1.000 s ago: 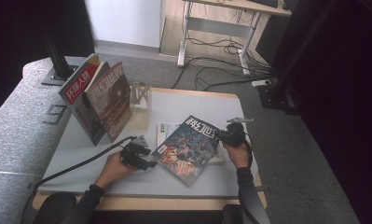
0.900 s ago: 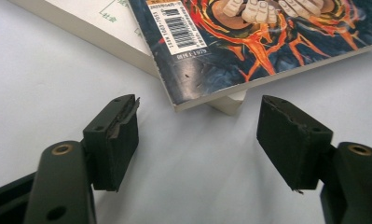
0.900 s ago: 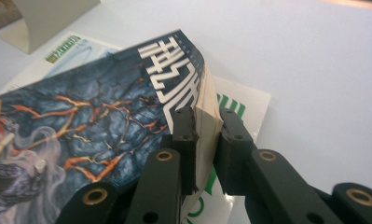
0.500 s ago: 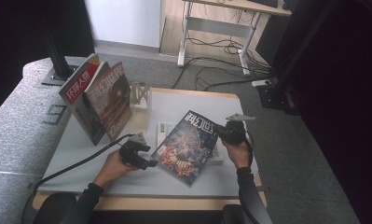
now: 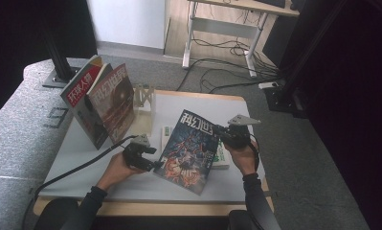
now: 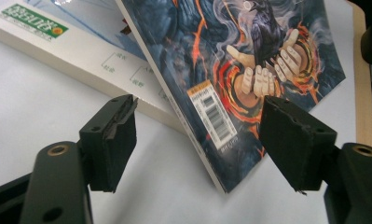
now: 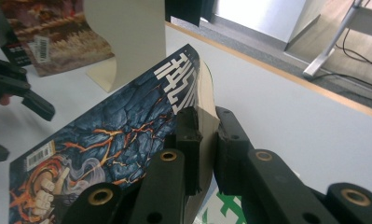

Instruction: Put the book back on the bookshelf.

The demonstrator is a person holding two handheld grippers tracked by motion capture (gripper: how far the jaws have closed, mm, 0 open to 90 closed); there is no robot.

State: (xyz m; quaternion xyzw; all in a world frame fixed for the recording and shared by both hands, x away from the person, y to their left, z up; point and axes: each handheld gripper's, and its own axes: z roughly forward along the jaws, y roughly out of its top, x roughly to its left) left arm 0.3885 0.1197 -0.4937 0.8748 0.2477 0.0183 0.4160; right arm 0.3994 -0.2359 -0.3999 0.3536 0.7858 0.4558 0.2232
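A magazine with a dark blue fantasy cover is tilted up off the white table, its right edge raised. My right gripper is shut on that upper edge, and its jaws pinch the pages beside the white title characters. My left gripper is open at the magazine's lower left corner. In the left gripper view the barcode corner of the magazine lies between the spread jaws without touching either. Under the magazine lies a white book with green print, also seen as a white book.
Two more magazines lean upright at the table's left, against a beige stand. That beige stand rises close behind the held magazine. The table's wooden rim runs along the near side. Cables trail from both grippers.
The right gripper has lifted the magazine's right edge a little higher and inward. The left gripper has edged toward the magazine's lower corner, still open.
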